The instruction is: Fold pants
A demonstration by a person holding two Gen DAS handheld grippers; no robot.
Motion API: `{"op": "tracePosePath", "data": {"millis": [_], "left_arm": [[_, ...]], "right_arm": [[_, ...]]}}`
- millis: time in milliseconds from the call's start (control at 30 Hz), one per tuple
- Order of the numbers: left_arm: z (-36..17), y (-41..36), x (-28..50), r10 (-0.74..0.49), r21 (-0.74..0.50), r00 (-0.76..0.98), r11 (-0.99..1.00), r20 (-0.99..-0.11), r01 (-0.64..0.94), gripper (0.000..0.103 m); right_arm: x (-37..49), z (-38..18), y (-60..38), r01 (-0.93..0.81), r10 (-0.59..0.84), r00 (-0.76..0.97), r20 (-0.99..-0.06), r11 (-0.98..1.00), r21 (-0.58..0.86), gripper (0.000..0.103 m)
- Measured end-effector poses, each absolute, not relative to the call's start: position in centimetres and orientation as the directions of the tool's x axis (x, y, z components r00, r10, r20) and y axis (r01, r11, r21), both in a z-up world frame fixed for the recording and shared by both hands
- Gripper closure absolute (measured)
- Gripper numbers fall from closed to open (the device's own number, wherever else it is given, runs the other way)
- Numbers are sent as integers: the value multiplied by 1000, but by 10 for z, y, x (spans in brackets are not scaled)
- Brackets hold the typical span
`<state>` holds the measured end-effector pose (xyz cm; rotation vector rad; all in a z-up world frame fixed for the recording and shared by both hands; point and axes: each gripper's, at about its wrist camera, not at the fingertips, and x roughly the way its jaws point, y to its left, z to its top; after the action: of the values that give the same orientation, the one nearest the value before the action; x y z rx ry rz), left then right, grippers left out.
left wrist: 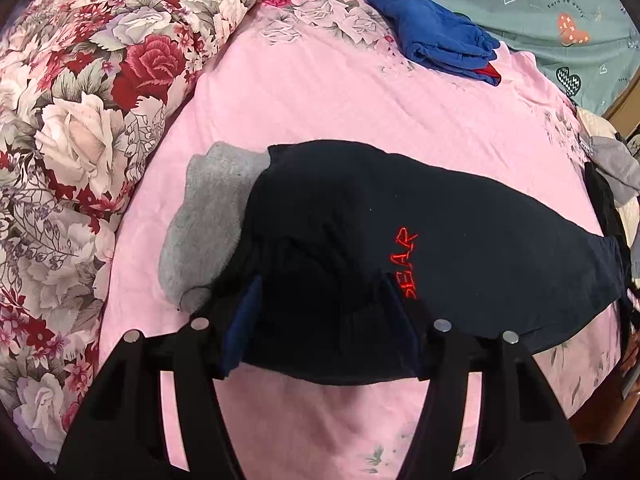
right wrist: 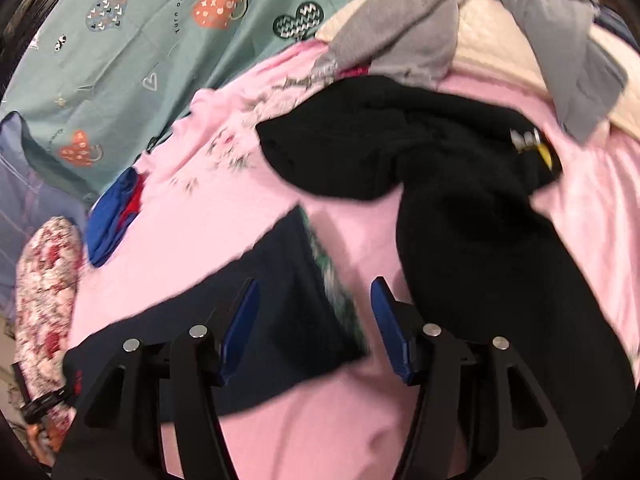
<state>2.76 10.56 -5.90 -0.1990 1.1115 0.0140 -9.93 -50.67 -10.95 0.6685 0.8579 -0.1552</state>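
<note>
Between splayed left gripper (left wrist: pixel 322 292) fingers, dark pants (left wrist: pixel 400 248), far end cut off; right gripper (right wrist: pixel 314 304) unclenched, blurred.

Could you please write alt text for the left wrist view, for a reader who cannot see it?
The left gripper, its blue-padded fingers spread wide, hovers over dark navy pants with red lettering, lying on a pink bedsheet. A grey garment pokes out beneath them, a floral quilt lies left, and folded blue clothing lies beyond.
</note>
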Motion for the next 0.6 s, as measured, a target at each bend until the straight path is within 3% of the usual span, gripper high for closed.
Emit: {"op": "tracePosePath", "data": {"millis": [200, 333, 400, 433, 600], "left_arm": [[-58, 106, 22, -105, -174, 462, 979, -881, -109, 38], [-67, 105, 25, -103, -181, 453, 975, -885, -131, 38], [-68, 103, 25, -89, -166, 457, 978, -885, -130, 38], [-68, 103, 26, -89, -166, 459, 978, -884, -129, 38], [-73, 102, 30, -79, -145, 450, 983, -890, -114, 41]], "right_arm": [[-101, -125, -490, 372, 248, 621, -743, 741, 558, 43], [-80, -126, -474, 353, 230, 626, -745, 768, 535, 43], [-66, -132, -470, 354, 243, 612, -753, 766, 536, 76], [-63, -135, -471, 354, 259, 605, -753, 759, 546, 84], [-78, -98, -465, 334, 118, 634, -765, 850, 408, 86]]}}
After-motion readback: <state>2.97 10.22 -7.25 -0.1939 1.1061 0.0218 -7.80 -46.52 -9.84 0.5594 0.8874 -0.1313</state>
